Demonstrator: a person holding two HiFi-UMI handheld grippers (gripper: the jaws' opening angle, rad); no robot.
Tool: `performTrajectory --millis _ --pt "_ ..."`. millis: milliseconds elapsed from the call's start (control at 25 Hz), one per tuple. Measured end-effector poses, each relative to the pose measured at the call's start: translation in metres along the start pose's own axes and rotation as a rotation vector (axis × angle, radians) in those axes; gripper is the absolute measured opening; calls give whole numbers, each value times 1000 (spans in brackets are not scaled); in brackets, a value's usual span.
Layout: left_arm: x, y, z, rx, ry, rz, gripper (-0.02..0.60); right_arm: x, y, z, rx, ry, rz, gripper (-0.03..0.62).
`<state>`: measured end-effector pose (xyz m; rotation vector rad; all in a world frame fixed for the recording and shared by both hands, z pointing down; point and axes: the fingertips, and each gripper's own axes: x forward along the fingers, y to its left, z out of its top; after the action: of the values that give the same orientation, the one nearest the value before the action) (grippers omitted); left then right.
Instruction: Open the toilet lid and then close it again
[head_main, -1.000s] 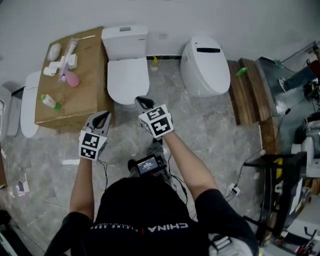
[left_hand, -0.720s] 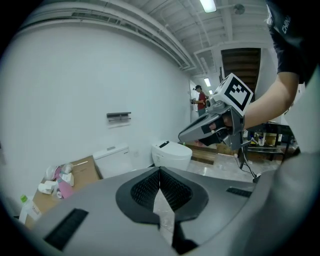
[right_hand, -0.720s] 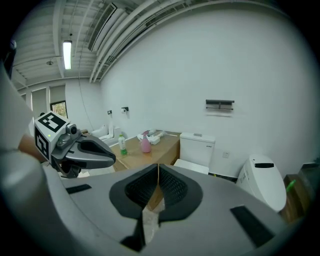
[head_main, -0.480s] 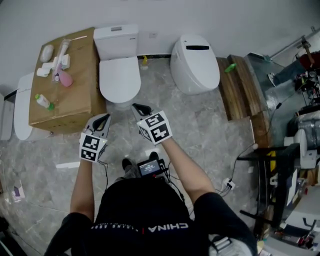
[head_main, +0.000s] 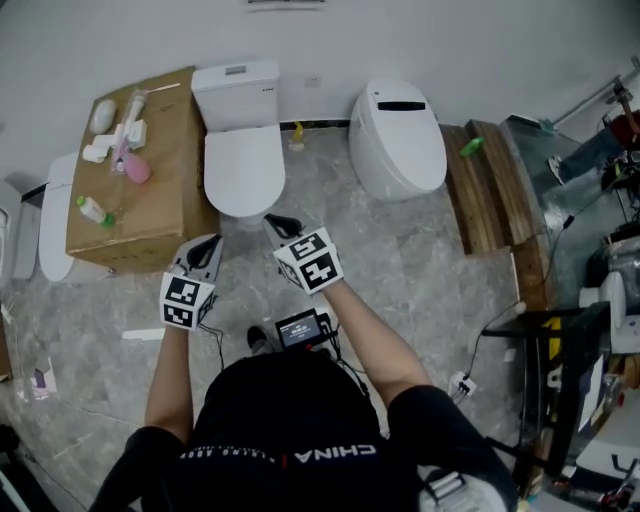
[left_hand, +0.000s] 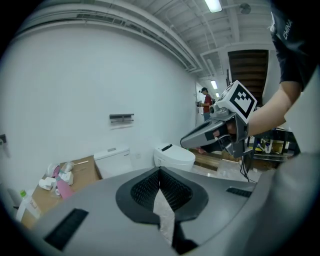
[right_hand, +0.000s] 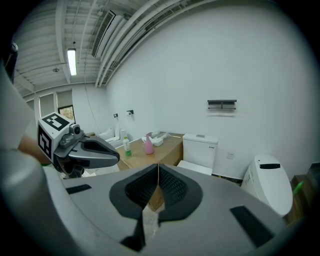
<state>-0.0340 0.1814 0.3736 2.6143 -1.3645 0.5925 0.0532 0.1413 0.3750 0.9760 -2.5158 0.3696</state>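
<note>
The white toilet (head_main: 243, 170) stands against the back wall with its lid down flat over the bowl, its tank (head_main: 236, 85) behind it. My left gripper (head_main: 208, 247) hovers over the floor just left of the bowl's front, shut and empty. My right gripper (head_main: 279, 222) sits just right of the bowl's front edge, also shut with nothing between its jaws. Neither touches the toilet. In the left gripper view the shut left gripper (left_hand: 160, 172) points toward the tank (left_hand: 113, 159), with the right gripper (left_hand: 212, 136) at its right. In the right gripper view the shut right gripper (right_hand: 158, 170) faces the tank (right_hand: 200, 146).
A cardboard box (head_main: 150, 200) with bottles and small white items on top stands left of the toilet. A second, rounded white toilet (head_main: 400, 135) is to the right, with wooden planks (head_main: 485, 185) beyond it. Cables and a black frame (head_main: 545, 380) lie at the right.
Both grippers have drifted a little over the floor in front of the toilet, the right one slightly back from the bowl's front edge. The lid stays down and both jaws stay shut.
</note>
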Motion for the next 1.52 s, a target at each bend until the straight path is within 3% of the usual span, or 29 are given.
performTrajectory --millis 480,1520 --pt "9 -10 21 36 -4 26 9 -6 -8 14 -19 -47 33 15" --pt "11 -13 10 26 11 28 9 -10 -6 5 -24 -30 31 14"
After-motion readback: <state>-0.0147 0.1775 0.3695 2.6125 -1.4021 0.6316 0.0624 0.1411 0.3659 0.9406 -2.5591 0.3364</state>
